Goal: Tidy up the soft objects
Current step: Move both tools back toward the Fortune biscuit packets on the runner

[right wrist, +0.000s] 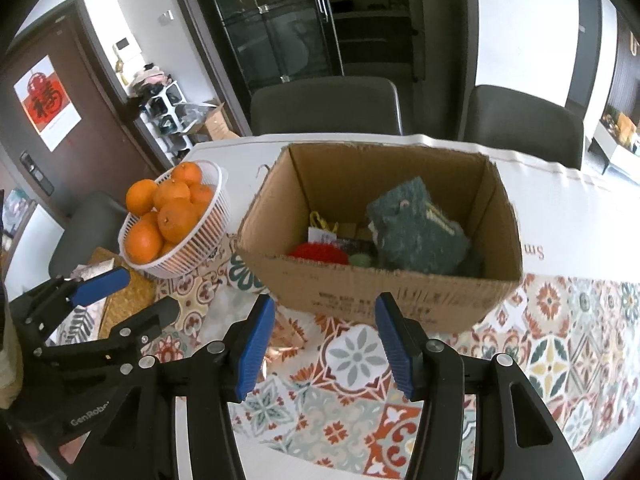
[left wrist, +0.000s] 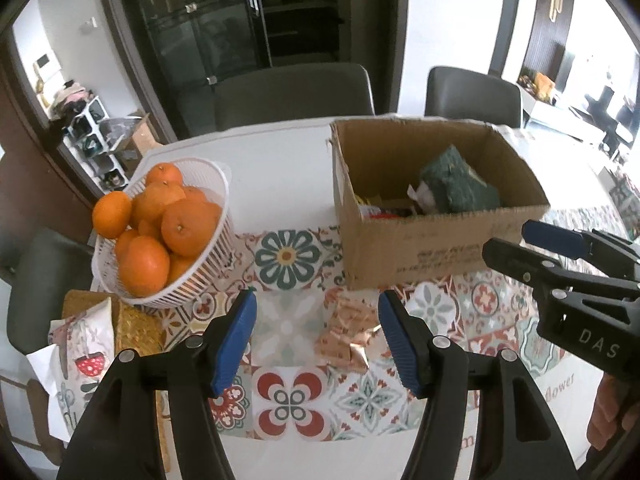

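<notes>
We note, at far left on the counter (left wrist: 280, 168), a printed paper bag (left wrist: 86, 344) with a strawberry motif lying on a woven straw mat (left wrist: 136, 320). Just beyond it stands a white slatted basket (left wrist: 200, 276) heaped with oranges (left wrist: 188, 226); one orange sits on the basket's left rim.

The left hand-held gripper (left wrist: 316, 340) hovers over the patterned tablecloth (left wrist: 288, 256), its blue pads (left wrist: 234, 340) spread apart with nothing between them but cloth and wrappers below. Under its right-hand side we see a crumpled shiny copper-pink wrapper (left wrist: 352, 336) lying flat on the cloth, untouched by either pad.

To the right stands an open cardboard box (right wrist: 384, 296), flaps cut away, resting partly on the patterned cloth and partly on the white cover behind. Inside, we record a dark green soft bundle (right wrist: 420, 228) leaning against the right half of the box, a red knitted item (right wrist: 320, 254) low by the near wall, a small green round piece (right wrist: 360, 259) beside it, and a white tag with yellow cord (right wrist: 322, 228) further back.

The right hand-held gripper (right wrist: 324, 340) hangs just in front of the box's near wall, pads parted and empty. In the left wrist view it shows at the right edge (left wrist: 532, 248), beside the box's near right corner. Two grey chairs (right wrist: 324, 108) stand behind the counter.
</notes>
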